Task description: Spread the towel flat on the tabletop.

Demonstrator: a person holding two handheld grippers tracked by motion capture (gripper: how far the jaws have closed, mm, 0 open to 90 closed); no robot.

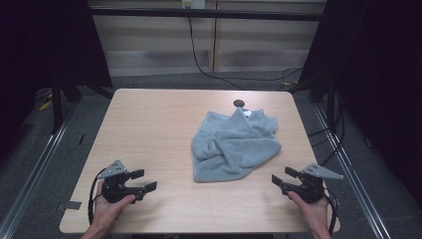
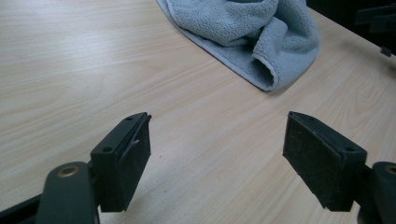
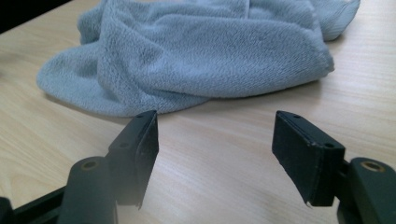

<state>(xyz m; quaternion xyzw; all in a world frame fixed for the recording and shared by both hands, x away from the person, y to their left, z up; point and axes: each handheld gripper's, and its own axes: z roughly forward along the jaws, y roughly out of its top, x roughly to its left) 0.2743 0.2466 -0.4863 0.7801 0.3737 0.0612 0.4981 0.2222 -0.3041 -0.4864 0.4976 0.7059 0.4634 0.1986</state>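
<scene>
We see a crumpled grey towel point(image 1: 234, 145) lying on the desk point(image 1: 149, 129), right of its middle and toward the far edge. Its long axis runs from a near corner, which points toward our side, up to the bunched far end beside a small dark round hole point(image 1: 239, 103) in the desktop. We hold the left gripper point(image 1: 141, 180) at the near left, its jaws spread wide with nothing between them, aimed right toward the towel. The right gripper point(image 1: 281, 177) sits at the near right, jaws likewise wide and empty, aimed left at the towel, which lies near but apart. The desk is pale wood grain; beyond it we see grey floor, black cables point(image 1: 209, 69) and pale wall panels point(image 1: 159, 40).
</scene>
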